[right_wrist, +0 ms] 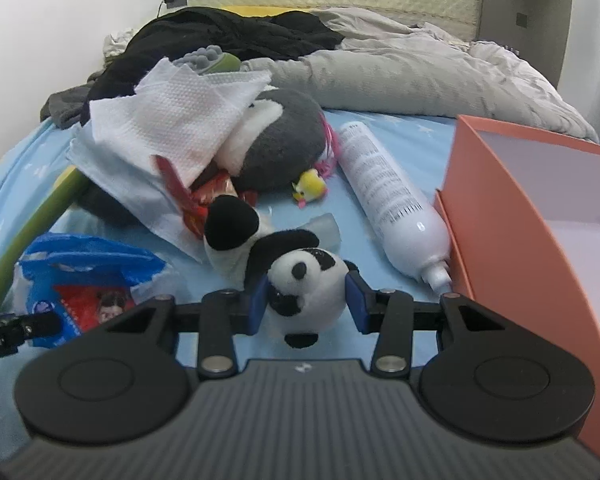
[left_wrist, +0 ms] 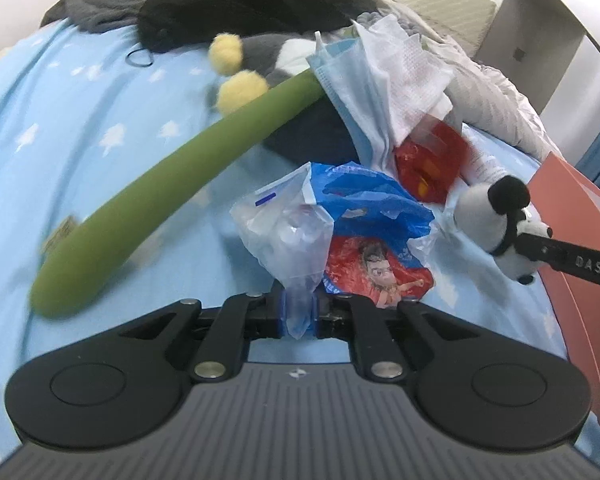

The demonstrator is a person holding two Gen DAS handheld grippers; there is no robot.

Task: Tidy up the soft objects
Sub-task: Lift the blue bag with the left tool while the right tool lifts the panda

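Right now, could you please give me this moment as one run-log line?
left tool: shut on plastic bag | right tool: shut on panda plush | orange box: open, right of panda | surface: blue bedsheet

- Crinkly, glossy plastic bag (left_wrist: 332,216) is catching light.
- Fuzzy plush panda (right_wrist: 304,280) is looking matt beside the bag.
- Smooth glossy white bottle (right_wrist: 392,200) is shining beside the panda.

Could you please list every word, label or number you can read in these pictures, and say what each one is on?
"DAS": on the right tool's arm, its end cut off.
White bottle: lines of small print, too small to read.
Blue and red plastic bag: a cartoon picture, its lettering too crumpled to read.
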